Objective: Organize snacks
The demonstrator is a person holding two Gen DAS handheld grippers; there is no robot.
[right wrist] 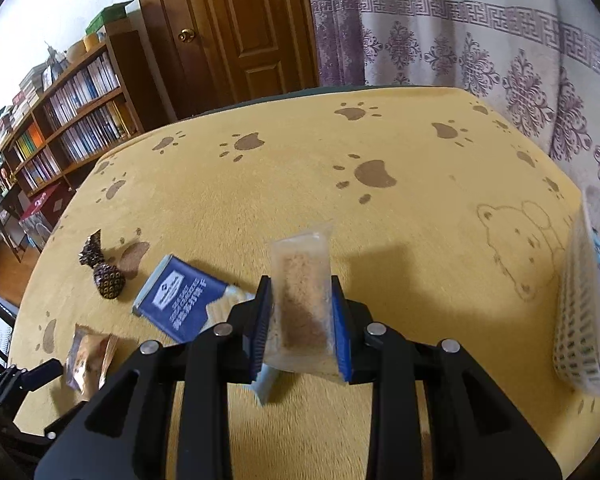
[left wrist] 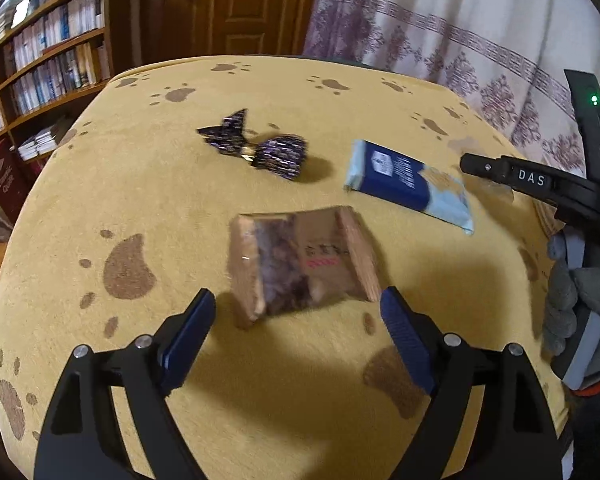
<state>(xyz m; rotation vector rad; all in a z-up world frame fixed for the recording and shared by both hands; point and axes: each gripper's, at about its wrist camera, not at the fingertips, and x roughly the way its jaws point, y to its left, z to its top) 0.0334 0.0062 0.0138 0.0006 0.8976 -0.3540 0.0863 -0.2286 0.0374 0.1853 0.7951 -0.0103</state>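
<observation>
My right gripper [right wrist: 300, 316] is shut on a clear packet of brown biscuit [right wrist: 302, 300], held above the yellow paw-print cloth [right wrist: 300, 168]. My left gripper [left wrist: 298, 320] is open, just in front of a brown snack packet [left wrist: 300, 260], which also shows in the right wrist view [right wrist: 90, 356]. A blue and white packet [left wrist: 404, 180] lies behind it, seen too in the right wrist view [right wrist: 180, 300]. A dark twisted-wrapper candy [left wrist: 260, 148] lies further back, also in the right wrist view [right wrist: 104, 272]. A white mesh basket [right wrist: 580, 320] stands at the right.
The right gripper's body and a gloved hand [left wrist: 572, 280] fill the right edge of the left wrist view. A bookshelf [right wrist: 68, 120], a wooden door [right wrist: 236, 28] and a patterned curtain [right wrist: 480, 40] stand beyond the table.
</observation>
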